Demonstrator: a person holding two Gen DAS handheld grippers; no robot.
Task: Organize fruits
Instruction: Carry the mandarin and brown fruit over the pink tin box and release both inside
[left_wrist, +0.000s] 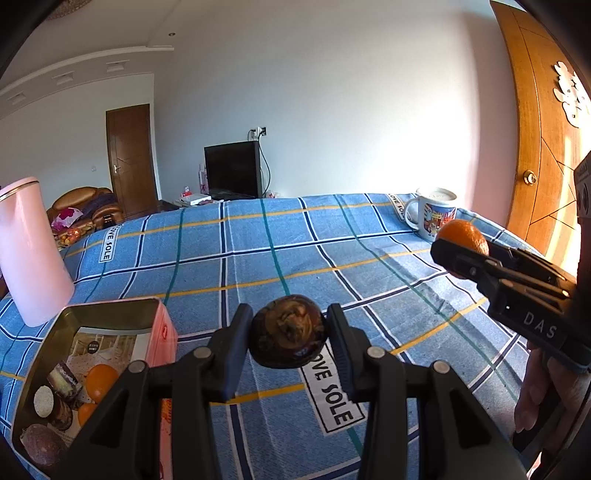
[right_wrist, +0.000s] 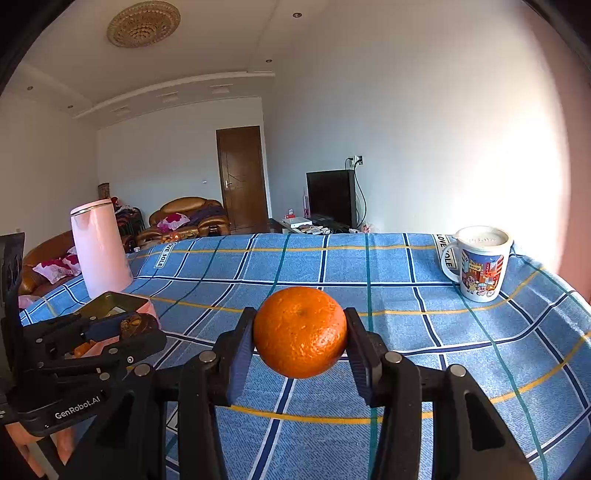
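My left gripper (left_wrist: 289, 334) is shut on a dark brown, wrinkled round fruit (left_wrist: 289, 336), held above the blue checked cloth. To its lower left stands an open pink tin (left_wrist: 162, 325) holding oranges and dark fruits. My right gripper (right_wrist: 300, 332) is shut on an orange (right_wrist: 300, 332), lifted over the cloth. In the left wrist view the right gripper (left_wrist: 458, 254) and its orange (left_wrist: 463, 236) show at the right. In the right wrist view the left gripper (right_wrist: 142, 326) with the dark fruit (right_wrist: 138, 325) sits at the left, in front of the tin (right_wrist: 110, 301).
A tall pink jug (right_wrist: 99, 247) stands at the table's left, behind the tin. A printed white mug (right_wrist: 480, 264) sits at the far right corner. A wooden door (left_wrist: 535, 129) is close on the right. The table (right_wrist: 406, 266) is covered by the blue checked cloth.
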